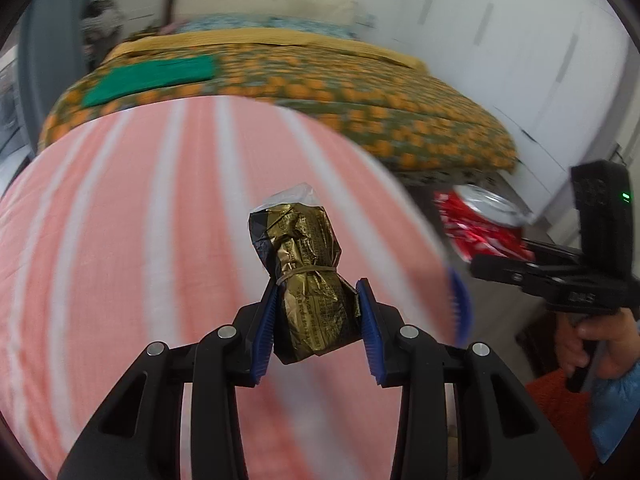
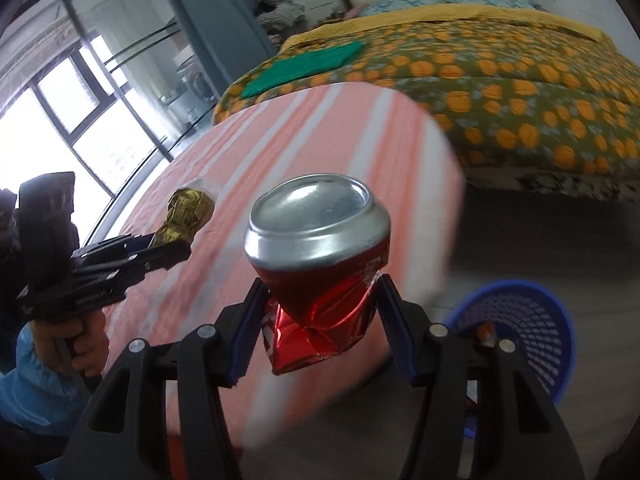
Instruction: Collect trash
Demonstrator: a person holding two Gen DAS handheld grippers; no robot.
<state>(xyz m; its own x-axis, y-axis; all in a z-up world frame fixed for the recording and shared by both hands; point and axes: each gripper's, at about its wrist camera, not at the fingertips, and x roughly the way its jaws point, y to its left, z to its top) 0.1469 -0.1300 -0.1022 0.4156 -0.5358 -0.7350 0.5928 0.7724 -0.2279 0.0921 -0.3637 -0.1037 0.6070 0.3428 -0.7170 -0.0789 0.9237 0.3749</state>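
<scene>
**Reader:** Where is the trash, and what holds it?

**Describer:** There are two pieces, both lifted off any surface. A crumpled gold foil wrapper (image 1: 310,276), bound round its middle with a rubber band and showing a bit of clear plastic at its top, sits clamped between the blue pads of the left gripper (image 1: 318,320). A crushed red soda can (image 2: 320,264), its silver end facing the camera, is pinched by its dented lower body between the blue pads of the right gripper (image 2: 318,328).

**Reader:** How do the two tools sit relative to each other?

**Describer:** Side by side and apart. In the right wrist view the left gripper appears at the left edge with the wrapper sticking out of it, held by a hand (image 2: 74,344) in a light blue sleeve.

**Reader:** What lies around them?

**Describer:** Beneath and behind both pieces is a surface covered in pink and white striped cloth (image 1: 160,220). Down to the right of the can, on the grey floor, stands a blue mesh basket (image 2: 532,332), partly hidden by the right gripper's frame. Farther back is a bed with an orange and green patterned cover (image 2: 500,92), a folded green cloth (image 2: 304,66) lying on it. A large window (image 2: 80,100) fills the far left.
</scene>
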